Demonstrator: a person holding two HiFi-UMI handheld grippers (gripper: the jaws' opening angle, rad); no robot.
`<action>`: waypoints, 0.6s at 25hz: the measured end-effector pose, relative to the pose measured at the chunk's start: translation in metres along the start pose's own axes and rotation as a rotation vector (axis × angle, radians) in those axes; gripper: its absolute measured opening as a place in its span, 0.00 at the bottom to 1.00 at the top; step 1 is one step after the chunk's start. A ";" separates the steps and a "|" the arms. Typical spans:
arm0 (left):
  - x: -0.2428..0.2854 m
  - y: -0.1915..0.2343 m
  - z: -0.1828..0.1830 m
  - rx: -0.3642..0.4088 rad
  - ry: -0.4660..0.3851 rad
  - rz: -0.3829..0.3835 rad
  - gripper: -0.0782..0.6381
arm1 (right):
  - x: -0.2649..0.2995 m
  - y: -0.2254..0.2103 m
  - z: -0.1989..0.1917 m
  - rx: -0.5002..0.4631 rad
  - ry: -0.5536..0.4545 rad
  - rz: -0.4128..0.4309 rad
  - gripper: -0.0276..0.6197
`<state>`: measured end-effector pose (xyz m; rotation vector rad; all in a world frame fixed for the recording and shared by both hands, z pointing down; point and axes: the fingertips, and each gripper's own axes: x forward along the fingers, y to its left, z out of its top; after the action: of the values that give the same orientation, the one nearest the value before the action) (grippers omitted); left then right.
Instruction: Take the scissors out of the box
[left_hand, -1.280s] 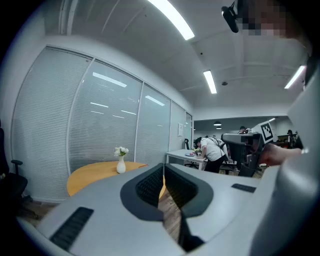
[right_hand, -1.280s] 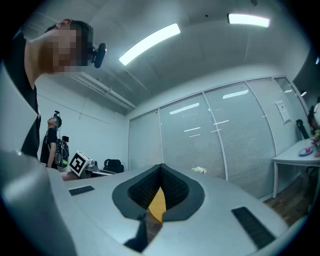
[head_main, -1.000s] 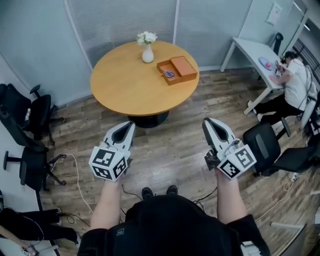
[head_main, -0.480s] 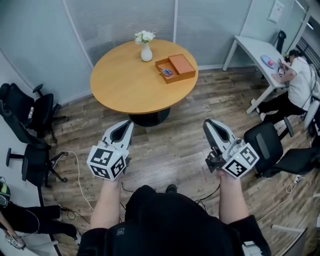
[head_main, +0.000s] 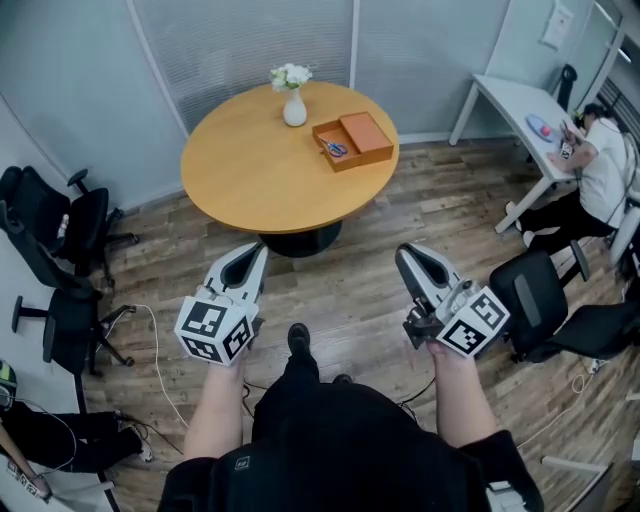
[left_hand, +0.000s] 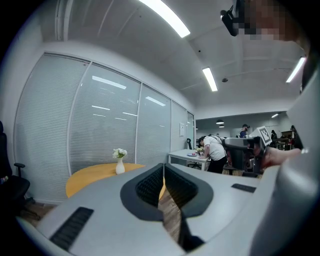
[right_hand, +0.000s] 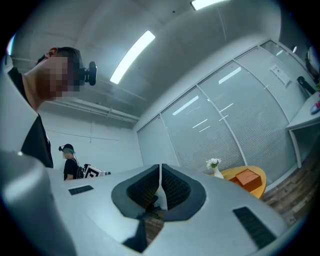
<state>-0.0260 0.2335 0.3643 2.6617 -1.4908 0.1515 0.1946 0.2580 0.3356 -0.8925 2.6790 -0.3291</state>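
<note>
An open orange box (head_main: 355, 140) lies on the round wooden table (head_main: 260, 170) at its right side, with blue-handled scissors (head_main: 334, 148) in its left half. The box (right_hand: 248, 177) also shows far off in the right gripper view. Both grippers hang over the wooden floor, well short of the table. My left gripper (head_main: 252, 256) is shut and empty; in its own view the jaws (left_hand: 163, 167) meet at the tips. My right gripper (head_main: 410, 256) is shut too, nothing between its jaws (right_hand: 160, 167).
A white vase of flowers (head_main: 293, 98) stands at the table's far edge. Black office chairs (head_main: 55, 250) stand at the left, another chair (head_main: 535, 290) at the right. A person (head_main: 600, 170) sits at a white desk (head_main: 510, 105). Cables (head_main: 150, 350) trail on the floor.
The person's foot has stepped forward between the grippers. The right gripper shifted slightly left. The table and box look unchanged.
</note>
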 end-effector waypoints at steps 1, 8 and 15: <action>0.006 0.006 0.000 -0.004 -0.001 0.001 0.14 | 0.006 -0.003 0.000 -0.003 0.002 0.003 0.10; 0.057 0.062 -0.009 -0.050 -0.005 -0.036 0.14 | 0.052 -0.038 -0.006 -0.005 0.026 -0.046 0.10; 0.118 0.129 0.002 -0.055 -0.012 -0.081 0.14 | 0.137 -0.078 -0.011 -0.028 0.072 -0.052 0.10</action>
<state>-0.0752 0.0665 0.3815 2.6781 -1.3671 0.0872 0.1290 0.1149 0.3413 -0.9779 2.7361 -0.3423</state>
